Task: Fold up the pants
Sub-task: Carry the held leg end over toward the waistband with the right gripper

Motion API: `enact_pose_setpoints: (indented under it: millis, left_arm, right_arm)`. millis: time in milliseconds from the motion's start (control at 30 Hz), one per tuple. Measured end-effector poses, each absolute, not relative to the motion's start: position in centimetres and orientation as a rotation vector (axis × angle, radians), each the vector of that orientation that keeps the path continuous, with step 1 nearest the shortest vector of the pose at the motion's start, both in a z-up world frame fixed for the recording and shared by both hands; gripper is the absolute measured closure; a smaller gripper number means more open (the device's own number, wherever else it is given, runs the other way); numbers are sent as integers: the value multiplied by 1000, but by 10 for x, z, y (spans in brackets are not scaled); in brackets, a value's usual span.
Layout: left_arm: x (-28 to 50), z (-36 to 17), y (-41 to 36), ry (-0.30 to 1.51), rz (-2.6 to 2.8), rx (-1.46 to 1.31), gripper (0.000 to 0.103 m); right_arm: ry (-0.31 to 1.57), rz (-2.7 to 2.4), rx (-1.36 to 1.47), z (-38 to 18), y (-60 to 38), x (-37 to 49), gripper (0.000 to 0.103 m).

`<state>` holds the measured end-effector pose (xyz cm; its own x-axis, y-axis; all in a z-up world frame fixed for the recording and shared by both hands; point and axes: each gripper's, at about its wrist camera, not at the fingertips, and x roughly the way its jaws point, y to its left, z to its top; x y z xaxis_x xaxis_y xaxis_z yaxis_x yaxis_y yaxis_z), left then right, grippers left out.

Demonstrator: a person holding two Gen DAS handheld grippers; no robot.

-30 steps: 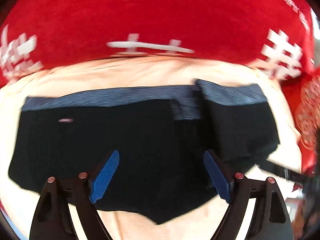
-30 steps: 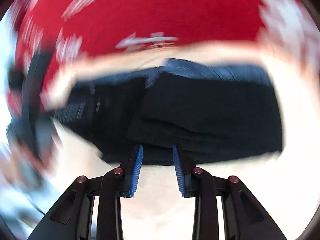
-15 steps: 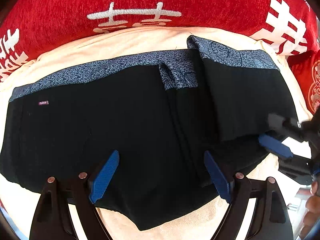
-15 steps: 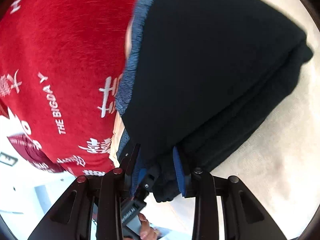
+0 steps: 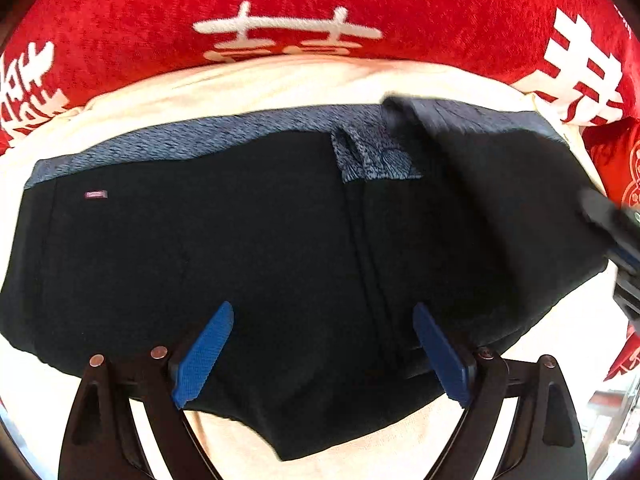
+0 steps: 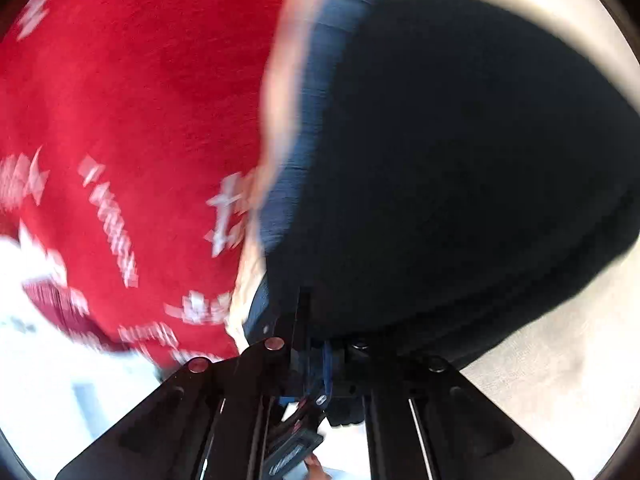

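Black pants (image 5: 248,248) with a blue-grey patterned waistband (image 5: 192,144) lie spread on a cream cloth (image 5: 280,80). Their right part is folded over and lifted. My left gripper (image 5: 322,354) is open, hovering over the pants' near edge, holding nothing. My right gripper (image 6: 320,356) is shut on the folded edge of the pants (image 6: 460,160), which fills the blurred right wrist view. It also shows at the right edge of the left wrist view (image 5: 624,256).
A red blanket (image 5: 320,4) with white characters lies behind the cream cloth and also shows on the left of the right wrist view (image 6: 120,100). Bare cream cloth (image 5: 380,448) lies below the pants' near edge.
My right gripper has closed on the pants' right edge and is lifting that fold, with motion blur. My left gripper has stayed open over the near edge.
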<state>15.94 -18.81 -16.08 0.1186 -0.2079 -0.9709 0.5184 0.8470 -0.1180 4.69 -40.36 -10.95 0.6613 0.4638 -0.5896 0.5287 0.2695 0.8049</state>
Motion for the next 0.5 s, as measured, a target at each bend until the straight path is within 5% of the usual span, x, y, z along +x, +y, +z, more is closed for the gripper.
enact_pose_setpoints:
  millis: [100,300,400,500]
  left_arm:
    - [164,-153,-170,1335,-492,264,11]
    - [172,-144,-142,1332,-399,300,11]
    - [175,-135,-143,1317,-389,313,11]
    - [179,-123,-154,1309,-391,305,11]
  right_arm:
    - [1001,-12,1227,-88,-389,46,99]
    - [1135,-76,1246,-153,-361,47,99]
    - [1176,-52,1193,-140,-362,56,95]
    - [1279,95,999,-104,-360,66,60]
